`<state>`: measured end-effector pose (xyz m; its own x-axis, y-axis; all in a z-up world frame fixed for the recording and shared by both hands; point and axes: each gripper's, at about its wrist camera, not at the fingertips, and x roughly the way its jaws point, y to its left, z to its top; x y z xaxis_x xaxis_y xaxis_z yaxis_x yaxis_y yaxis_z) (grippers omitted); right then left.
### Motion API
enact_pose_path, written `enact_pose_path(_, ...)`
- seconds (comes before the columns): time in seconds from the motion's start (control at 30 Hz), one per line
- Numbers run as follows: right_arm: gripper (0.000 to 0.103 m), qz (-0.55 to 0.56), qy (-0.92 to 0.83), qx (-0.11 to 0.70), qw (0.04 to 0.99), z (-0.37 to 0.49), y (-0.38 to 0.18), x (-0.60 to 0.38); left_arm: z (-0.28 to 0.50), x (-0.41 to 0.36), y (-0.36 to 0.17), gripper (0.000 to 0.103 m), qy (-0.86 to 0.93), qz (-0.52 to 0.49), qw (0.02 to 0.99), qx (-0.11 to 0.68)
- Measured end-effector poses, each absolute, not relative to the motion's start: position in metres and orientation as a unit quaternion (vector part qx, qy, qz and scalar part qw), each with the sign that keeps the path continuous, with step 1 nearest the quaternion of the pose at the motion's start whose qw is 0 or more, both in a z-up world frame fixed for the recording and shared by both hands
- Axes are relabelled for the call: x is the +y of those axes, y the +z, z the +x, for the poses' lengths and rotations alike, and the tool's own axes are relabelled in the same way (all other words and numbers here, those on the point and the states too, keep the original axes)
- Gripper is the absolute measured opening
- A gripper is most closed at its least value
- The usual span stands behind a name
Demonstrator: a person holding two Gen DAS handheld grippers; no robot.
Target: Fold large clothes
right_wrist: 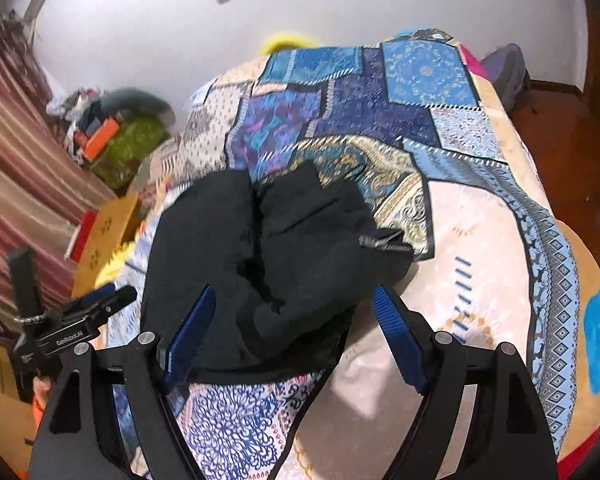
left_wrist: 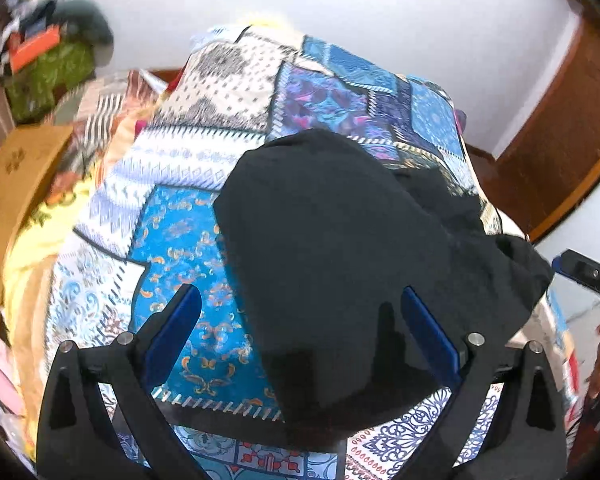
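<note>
On top of the blue patchwork-print bedspread (left_wrist: 172,240), both the left gripper (left_wrist: 300,300) and right gripper (right_wrist: 294,300) hover spread wide and empty over the crumpled black fabric garment (right_wrist: 260,248), so looks like a between-folds reach, next up grabbing its near edge.

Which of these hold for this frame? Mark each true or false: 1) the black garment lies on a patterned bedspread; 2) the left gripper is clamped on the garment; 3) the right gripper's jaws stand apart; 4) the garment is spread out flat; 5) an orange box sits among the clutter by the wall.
1. True: the black garment lies on the patchwork bedspread.
2. False: the left gripper is open, its pads pressing nothing.
3. True: the right gripper is open over the cloth.
4. False: it is bunched and creased.
5. True: the orange box sits in the pile by the wall.
</note>
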<state>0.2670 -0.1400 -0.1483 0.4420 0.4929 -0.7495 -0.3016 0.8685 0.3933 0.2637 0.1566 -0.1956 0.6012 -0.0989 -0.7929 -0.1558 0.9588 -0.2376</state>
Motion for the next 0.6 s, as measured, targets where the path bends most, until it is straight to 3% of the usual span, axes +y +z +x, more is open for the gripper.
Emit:
enact_pose_path(0.3, 0.078, 0.162, 0.234, 0.546, 0.788, 0.298, -0.201, -0.146, 0.279, 0.201, -0.263, 0.101, -0.066, -0.366, 0.791, 0.485)
enact_pose_path(0.57, 0.078, 0.211, 0.253, 0.583, 0.743, 0.322, -0.234, -0.137, 0.306, 0.205, -0.295, 0.103, -0.088, -0.442, 0.745, 0.492)
enact_pose_path(0.6, 0.071, 0.216, 0.255, 0.586, 0.738, 0.323, -0.236, -0.137, 0.310, 0.205, -0.296, 0.103, -0.087, -0.444, 0.743, 0.492)
